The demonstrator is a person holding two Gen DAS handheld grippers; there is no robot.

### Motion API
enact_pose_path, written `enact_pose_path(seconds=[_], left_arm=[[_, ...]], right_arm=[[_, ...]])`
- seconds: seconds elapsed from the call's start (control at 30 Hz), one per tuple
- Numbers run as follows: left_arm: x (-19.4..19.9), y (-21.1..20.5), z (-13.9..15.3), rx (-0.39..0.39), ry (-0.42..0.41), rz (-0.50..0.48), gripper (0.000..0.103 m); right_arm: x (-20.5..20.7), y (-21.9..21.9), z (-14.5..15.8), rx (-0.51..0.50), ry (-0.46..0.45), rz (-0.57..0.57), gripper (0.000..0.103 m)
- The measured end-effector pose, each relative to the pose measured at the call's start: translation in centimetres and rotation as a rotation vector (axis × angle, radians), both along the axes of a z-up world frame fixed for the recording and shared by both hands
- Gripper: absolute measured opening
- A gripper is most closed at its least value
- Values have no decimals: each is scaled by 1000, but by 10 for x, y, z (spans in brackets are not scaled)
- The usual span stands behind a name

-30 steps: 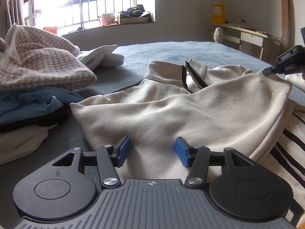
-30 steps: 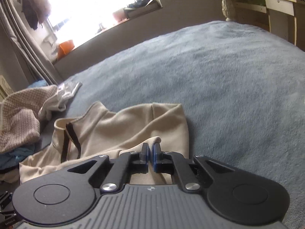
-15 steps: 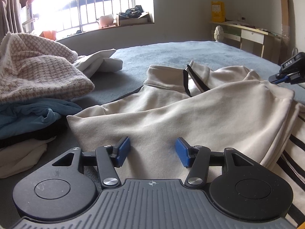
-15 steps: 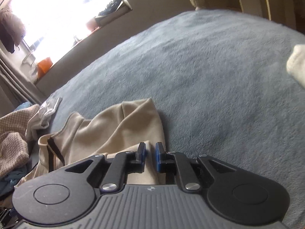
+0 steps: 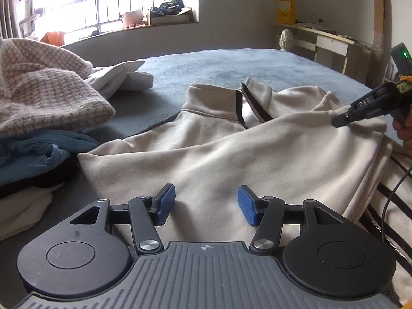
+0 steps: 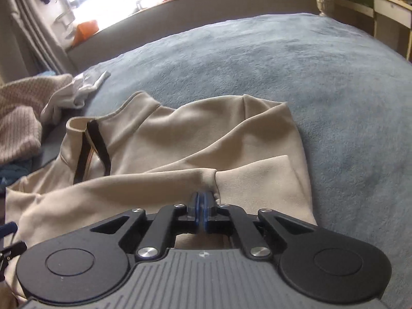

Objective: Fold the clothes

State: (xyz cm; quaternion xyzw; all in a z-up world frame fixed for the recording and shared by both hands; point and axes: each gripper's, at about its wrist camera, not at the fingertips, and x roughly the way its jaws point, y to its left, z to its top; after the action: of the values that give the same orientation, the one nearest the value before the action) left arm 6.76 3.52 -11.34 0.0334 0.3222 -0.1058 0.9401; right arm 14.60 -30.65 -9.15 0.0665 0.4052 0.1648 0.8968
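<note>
A cream zip-collar sweatshirt point(image 5: 231, 154) lies spread on the blue-grey bed point(image 5: 231, 64), its black-edged collar point(image 5: 242, 103) pointing away from me. My left gripper point(image 5: 204, 200) hovers open just above the near part of the cloth, nothing between its blue pads. My right gripper point(image 6: 202, 198) is shut on a pinched fold of the sweatshirt point(image 6: 167, 139) near its right side. The left wrist view shows that right gripper point(image 5: 337, 123) from the side, biting the raised edge of the fabric, with a hand behind it.
A heap of clothes sits on the left: a knitted houndstooth sweater point(image 5: 43, 97), a blue garment point(image 5: 38, 154), and white cloth point(image 5: 121, 77). A striped garment point(image 5: 394, 206) lies under the sweatshirt's right edge. A desk point(image 5: 332, 43) stands beyond the bed.
My right gripper's fingers have closed tight on the cream fabric, and it has come lower and further left across the sweatshirt. The left gripper has stayed open in nearly the same place.
</note>
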Motion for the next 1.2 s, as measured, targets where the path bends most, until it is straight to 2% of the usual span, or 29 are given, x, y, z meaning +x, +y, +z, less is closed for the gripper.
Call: enact_pose_path(seconds=[0.07, 0.17, 0.27, 0.3, 0.37, 0.47, 0.53, 0.63, 0.73, 0.8, 0.93, 1.03, 1.1, 1.2], left_arm=[[-9, 15, 11, -20, 10, -4, 54], [-25, 29, 21, -65, 87, -44, 55], [-49, 32, 20, -123, 186, -94, 65], [-58, 30, 17, -128, 207, -104, 66], [-74, 23, 7, -98, 248, -107, 66], [-91, 20, -14, -11, 331, -62, 65], [-103, 26, -13, -20, 330, -50, 65], [-117, 36, -9, -22, 339, -35, 65], [-131, 42, -7, 17, 364, -29, 66], [-140, 46, 0, 14, 367, -25, 65], [-150, 41, 24, -6, 323, -11, 66], [-150, 25, 43, -74, 296, -13, 66], [-148, 7, 47, -130, 301, 20, 67], [-149, -22, 48, -181, 311, 124, 72]], right_arm=[[-5, 4, 0, -6, 20, -6, 3], [-12, 9, 1, -15, 49, -14, 3], [-20, 17, -3, -22, 70, -3, 3], [-19, 20, -10, -58, 80, -7, 3], [-13, 23, -29, -156, 114, -14, 1], [-14, 15, -31, -109, 118, -56, 2], [-19, 12, -19, -83, 130, -92, 3], [-41, 8, 4, -40, 100, -92, 3], [-70, -5, 27, 50, 105, -125, 4], [-93, -14, 41, 115, 106, -139, 4], [-145, -18, 52, 212, 118, -142, 5], [-182, -10, 50, 263, 112, -142, 5], [-203, 3, 44, 238, 71, -168, 5], [-223, 23, 33, 125, 9, -193, 5]])
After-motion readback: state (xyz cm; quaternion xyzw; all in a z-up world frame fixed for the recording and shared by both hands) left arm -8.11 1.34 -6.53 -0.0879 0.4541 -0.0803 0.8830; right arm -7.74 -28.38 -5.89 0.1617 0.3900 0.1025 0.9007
